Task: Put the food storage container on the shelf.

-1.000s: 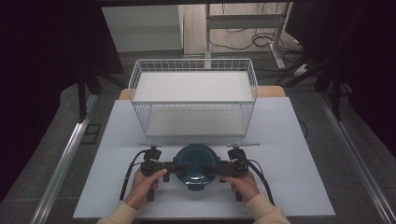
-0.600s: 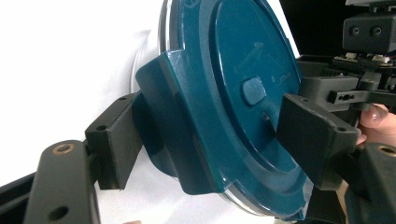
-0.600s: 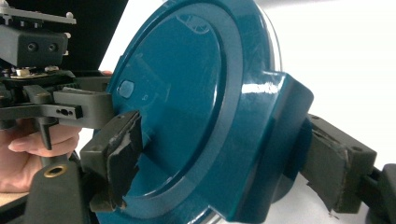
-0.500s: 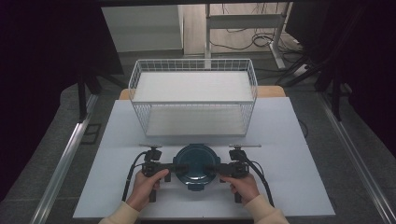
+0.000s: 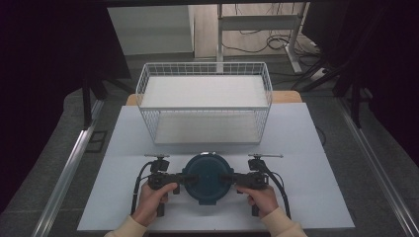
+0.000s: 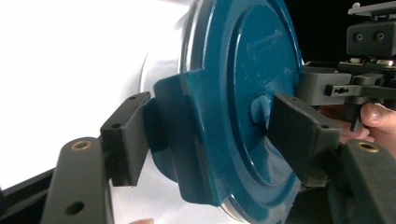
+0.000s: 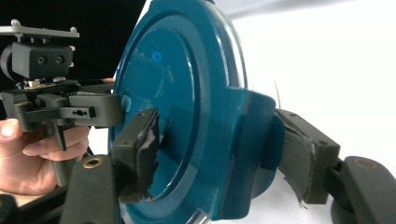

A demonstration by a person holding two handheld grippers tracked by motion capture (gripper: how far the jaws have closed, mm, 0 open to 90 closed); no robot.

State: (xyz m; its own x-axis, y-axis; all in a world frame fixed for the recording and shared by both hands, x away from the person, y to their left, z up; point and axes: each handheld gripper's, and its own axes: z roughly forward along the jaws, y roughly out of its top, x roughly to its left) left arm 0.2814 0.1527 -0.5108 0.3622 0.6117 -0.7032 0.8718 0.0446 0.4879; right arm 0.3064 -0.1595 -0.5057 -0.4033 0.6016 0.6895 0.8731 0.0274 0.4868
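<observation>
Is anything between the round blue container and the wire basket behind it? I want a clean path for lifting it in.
Nothing visible does. The blue container, clamped by the left gripper and right gripper, faces bare table up to the wire basket.

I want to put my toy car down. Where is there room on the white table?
Bare white table lies at both sides of the wire basket and outside each hand. The middle front is crowded: the blue lid sits between both grippers.
</observation>
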